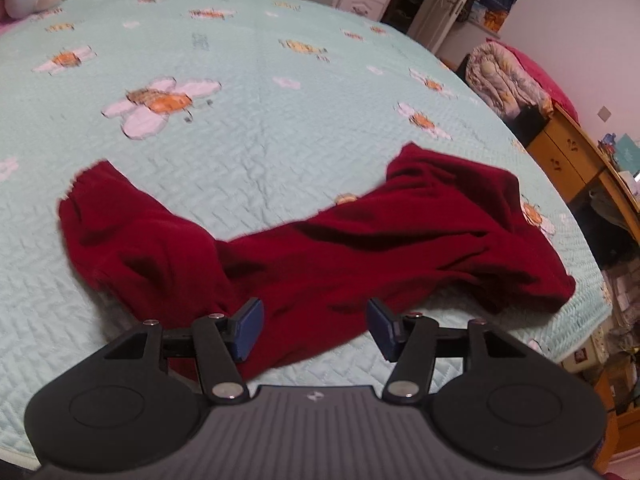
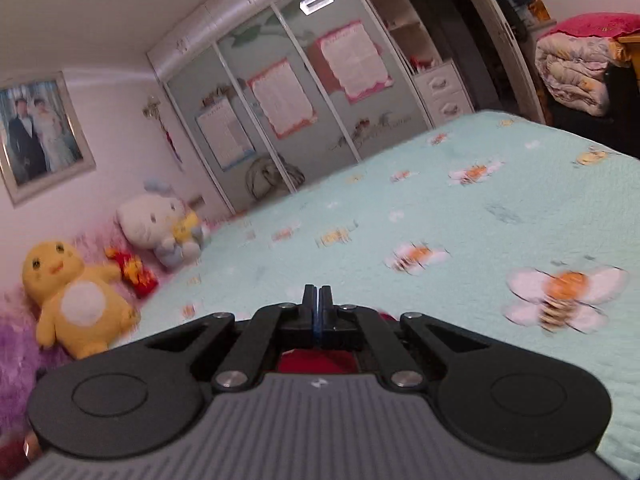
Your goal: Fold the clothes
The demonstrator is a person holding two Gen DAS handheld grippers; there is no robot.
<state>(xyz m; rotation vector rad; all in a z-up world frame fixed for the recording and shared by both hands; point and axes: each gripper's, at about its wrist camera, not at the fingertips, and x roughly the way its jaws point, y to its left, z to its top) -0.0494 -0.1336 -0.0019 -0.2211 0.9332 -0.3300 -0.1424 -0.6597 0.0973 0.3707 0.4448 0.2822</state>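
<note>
1. two tongs are mine here. my left gripper (image 1: 316, 326) tilts down over the bed with its blue pads (image 1: 249, 330) standing well apart, nothing pinched between them.
2. under that gap and beyond it lies the dark red garment (image 1: 320, 248), rumpled on the bedspread (image 1: 248, 128); the cloth runs between the pads from this view, but neither pad presses on it.
3. the garment stretches sideways: one bunched end rises at the left, a wider folded mass sits at the right near the bed's edge, and a narrower band joins them in front of my left tongs.
4. my right gripper (image 2: 318, 300) points nearly level across the bed, its two fingers (image 2: 308, 304) drawn together with only a thin blue line showing between them; nothing is caught at the tips.
5. a patch of red fabric shows beneath the right tongs' linkage; whether it touches the tongs i cannot tell.
6. the bedspread is pale green, quilted, printed with white-winged orange bees.
7. past the right tongs, a yellow plush toy (image 2: 76, 300) and a white plush toy (image 2: 160, 224) lean at the pink wall, with a framed photo (image 2: 40, 136) above them.
8. a wardrobe (image 2: 288, 96) with glazed doors bearing paper sheets stands beyond the bed's far end.
9. a folded quilt (image 1: 504, 80) rests beside a wooden desk (image 1: 568, 152) off the bed's right side.
</note>
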